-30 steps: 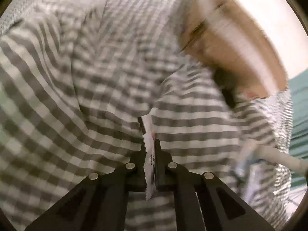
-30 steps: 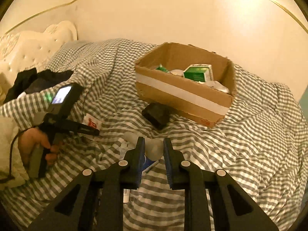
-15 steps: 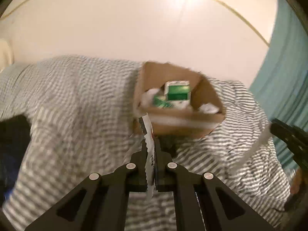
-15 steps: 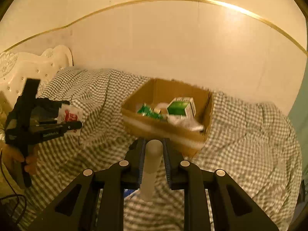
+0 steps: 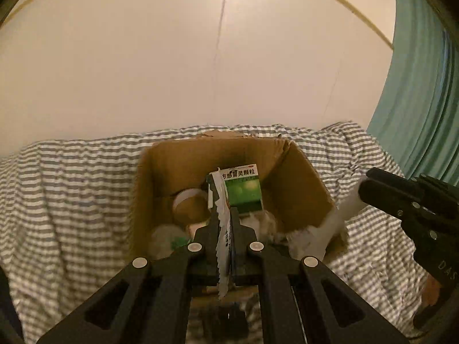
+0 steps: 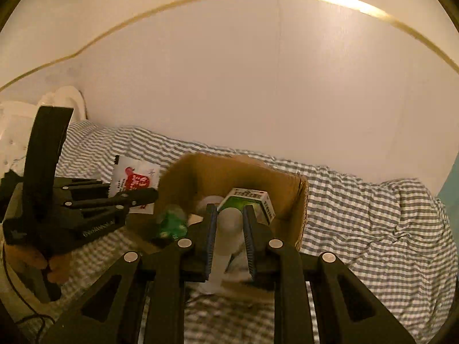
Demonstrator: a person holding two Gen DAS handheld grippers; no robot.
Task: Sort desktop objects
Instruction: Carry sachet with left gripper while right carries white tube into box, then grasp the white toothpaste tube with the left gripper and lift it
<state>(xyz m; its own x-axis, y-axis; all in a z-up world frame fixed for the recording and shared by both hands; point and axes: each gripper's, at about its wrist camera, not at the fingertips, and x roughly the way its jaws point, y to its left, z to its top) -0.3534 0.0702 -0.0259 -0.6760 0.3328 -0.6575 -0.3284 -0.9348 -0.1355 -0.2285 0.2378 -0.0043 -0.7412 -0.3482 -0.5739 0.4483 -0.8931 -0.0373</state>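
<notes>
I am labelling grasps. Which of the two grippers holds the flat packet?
The left gripper: its fingers pinch the thin sachet with a serrated edge. The right gripper holds a white tube.

A carton (image 5: 243,190) stands inside the box (image 5: 304,172) on the bedspread (image 5: 71,189); a tape roll (image 5: 190,205) lies left of it.

We are holding two matte black grippers: left gripper (image 5: 224,223) and right gripper (image 6: 228,223), each showing four round silver screws. Blue ribbed pads are lining the right one's fingers (image 6: 210,229). Bare skin is showing on our left hand (image 6: 46,263), beside a thin black cable (image 6: 11,283).

A bedroom: checked duvet (image 6: 358,200) and padded white headboard (image 6: 17,132).
</notes>
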